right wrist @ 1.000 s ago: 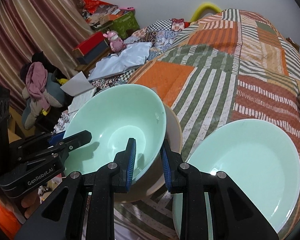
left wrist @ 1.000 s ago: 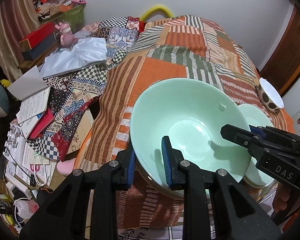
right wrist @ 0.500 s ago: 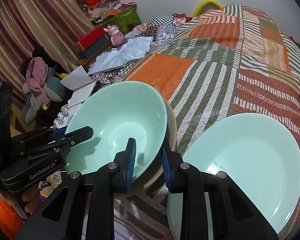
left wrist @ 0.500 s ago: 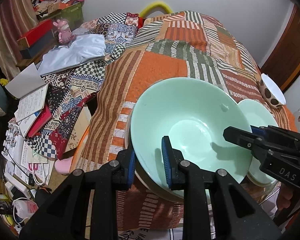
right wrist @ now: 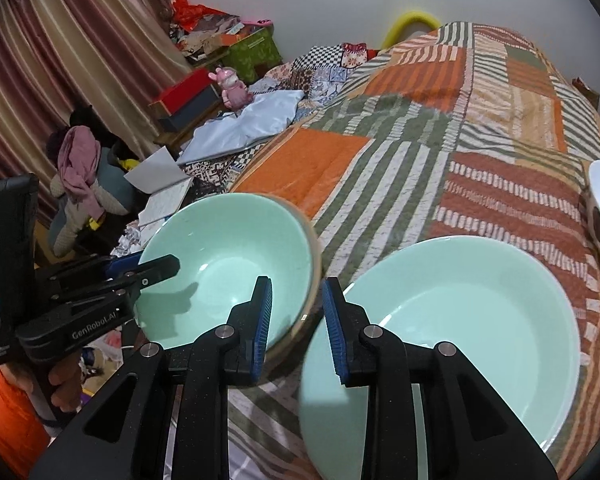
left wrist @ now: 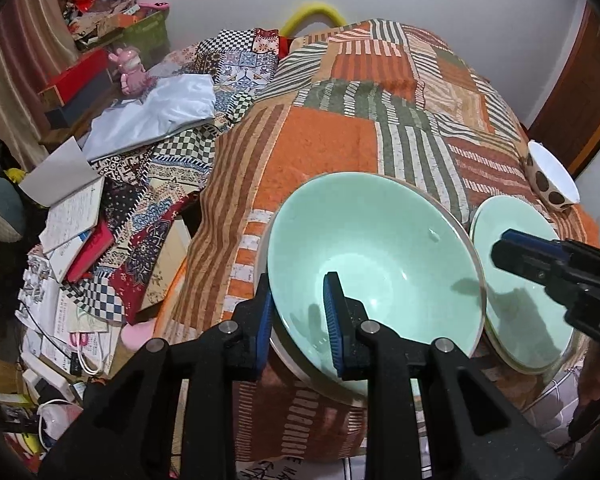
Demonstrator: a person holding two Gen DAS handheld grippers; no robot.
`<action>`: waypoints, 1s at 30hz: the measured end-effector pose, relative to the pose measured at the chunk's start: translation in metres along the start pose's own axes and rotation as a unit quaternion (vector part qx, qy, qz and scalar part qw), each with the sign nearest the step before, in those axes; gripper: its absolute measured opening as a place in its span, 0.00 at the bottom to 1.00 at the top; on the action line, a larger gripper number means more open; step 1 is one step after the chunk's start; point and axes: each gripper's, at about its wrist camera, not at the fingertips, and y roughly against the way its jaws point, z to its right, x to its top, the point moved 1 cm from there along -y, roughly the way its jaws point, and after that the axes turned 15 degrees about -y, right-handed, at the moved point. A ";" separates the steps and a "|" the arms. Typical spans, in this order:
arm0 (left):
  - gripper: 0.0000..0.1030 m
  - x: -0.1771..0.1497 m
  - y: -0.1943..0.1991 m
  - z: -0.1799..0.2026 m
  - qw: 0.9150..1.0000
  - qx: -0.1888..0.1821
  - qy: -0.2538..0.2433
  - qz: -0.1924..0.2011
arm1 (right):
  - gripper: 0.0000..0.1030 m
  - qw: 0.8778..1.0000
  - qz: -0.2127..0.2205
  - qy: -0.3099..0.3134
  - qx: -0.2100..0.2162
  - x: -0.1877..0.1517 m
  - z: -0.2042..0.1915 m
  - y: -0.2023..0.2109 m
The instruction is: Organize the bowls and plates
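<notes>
**2 grippers at the near edge of the bed, 1 bowl clamped**

I have the left gripper (left wrist: 298,318) closed on the near rim of the mint-green glazed bowl (left wrist: 372,248). 1 blue pad sits inside the bowl and the other outside it, with the rim pinched between them. This green bowl sits nested in a slightly larger beige bowl (right wrist: 296,332), of which I see only a thin rim and a strip of outer wall. The pair stands at the near left corner of the orange, green and brown patchwork quilt (left wrist: 340,140) that covers the bed.

My right gripper (right wrist: 296,314) has its jaws narrow. From the left wrist view its tips hang over the mint-green round plate (right wrist: 460,320), clear of the green bowl's right rim and holding nothing. In its own view the bowl's rim shows blurred past the gap between the pads, so I lean on the left view for that.

The plate lies on the quilt just right of the 2 nested bowls, almost touching them. Farther right, near the bed's right edge, a white bowl with brown dots (left wrist: 552,184) lies tilted on the quilt, well apart from the green bowl.

Left of the bed I see open books and papers, and farther back a pink toy figure (left wrist: 130,72).
</notes>
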 end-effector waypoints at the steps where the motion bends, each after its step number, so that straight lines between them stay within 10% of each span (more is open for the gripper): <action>1: 0.24 0.001 0.000 0.000 1.000 0.001 0.000 -0.002 | 0.25 1.000 0.005 0.003 -0.004 0.001 0.002 0.003; 18: 0.44 0.061 0.044 0.066 0.996 0.006 -0.052 0.078 | 0.53 0.991 0.099 -0.035 -0.080 0.026 0.092 0.080; 20: 0.44 0.071 0.044 0.089 0.993 -0.007 -0.071 0.089 | 0.72 0.988 0.115 -0.041 -0.098 0.027 0.104 0.092; 30: 0.44 0.118 0.021 0.180 0.985 -0.068 -0.128 0.093 | 1.00 0.973 0.174 -0.050 -0.146 0.038 0.149 0.139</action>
